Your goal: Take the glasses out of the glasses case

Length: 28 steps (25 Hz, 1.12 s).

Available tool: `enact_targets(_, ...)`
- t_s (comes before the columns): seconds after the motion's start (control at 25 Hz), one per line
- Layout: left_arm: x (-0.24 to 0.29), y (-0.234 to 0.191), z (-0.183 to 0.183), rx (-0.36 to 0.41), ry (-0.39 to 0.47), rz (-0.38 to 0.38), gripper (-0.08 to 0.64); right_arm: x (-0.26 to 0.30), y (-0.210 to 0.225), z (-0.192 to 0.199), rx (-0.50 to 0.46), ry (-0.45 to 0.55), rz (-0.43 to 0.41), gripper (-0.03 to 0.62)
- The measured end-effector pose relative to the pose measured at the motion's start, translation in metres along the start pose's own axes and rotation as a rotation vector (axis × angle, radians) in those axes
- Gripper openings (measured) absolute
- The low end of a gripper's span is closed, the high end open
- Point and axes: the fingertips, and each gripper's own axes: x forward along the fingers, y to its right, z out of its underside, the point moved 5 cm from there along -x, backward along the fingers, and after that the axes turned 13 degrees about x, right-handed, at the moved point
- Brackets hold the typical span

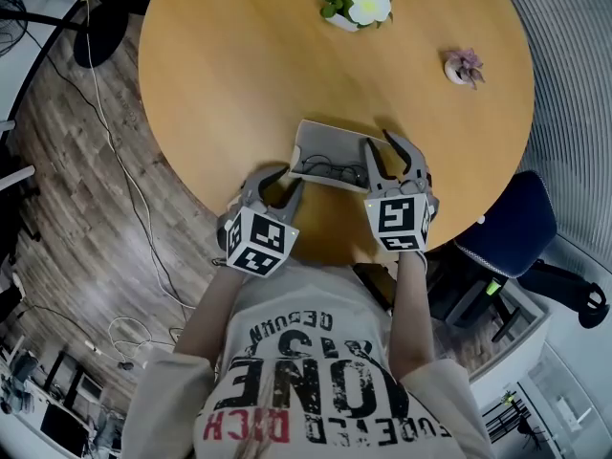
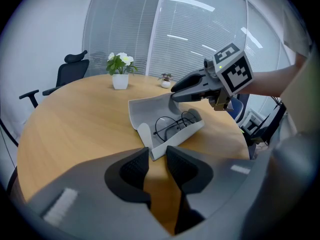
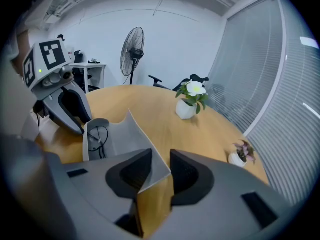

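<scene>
Your left gripper [image 2: 158, 159] has its jaws apart with nothing between them but bare table [image 2: 75, 119]. The near corner of the glasses case [image 2: 186, 133] sits just beyond its fingertips. From there the open tray runs away ahead and to the right, and the glasses [image 2: 172, 125] lie inside it along that same line, lenses at the far end.

Your right gripper [image 3: 160, 157] is also open. A corner of the raised lid [image 3: 127, 134] dips into the gap between its jaws, but the pads do not appear to press on it. From this gripper the glasses lie ahead and well to the left, at the far end of the tray and past the lid.

Both grippers are close, yet I judge the left has the cleaner line. The tray's open side faces it, while the right is astride the lid.

No brand shows on the case. The only readable writing is "ONE", in large letters on your shirt [image 1: 316, 376]; the rest is too distorted to read.
</scene>
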Motion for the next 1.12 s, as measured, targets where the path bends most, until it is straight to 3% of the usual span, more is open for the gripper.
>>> enact_targets(0.76,-0.008,-0.003,-0.003,-0.048,0.040,-0.036,0.124,-0.024,-0.010,0.001,0.155,0.048,-0.015,0.120)
enact_targets(1.12,-0.036,-0.003,-0.027,-0.060,0.152,-0.074,0.117,-0.065,-0.003,-0.019,0.429,0.252,-0.028,0.117)
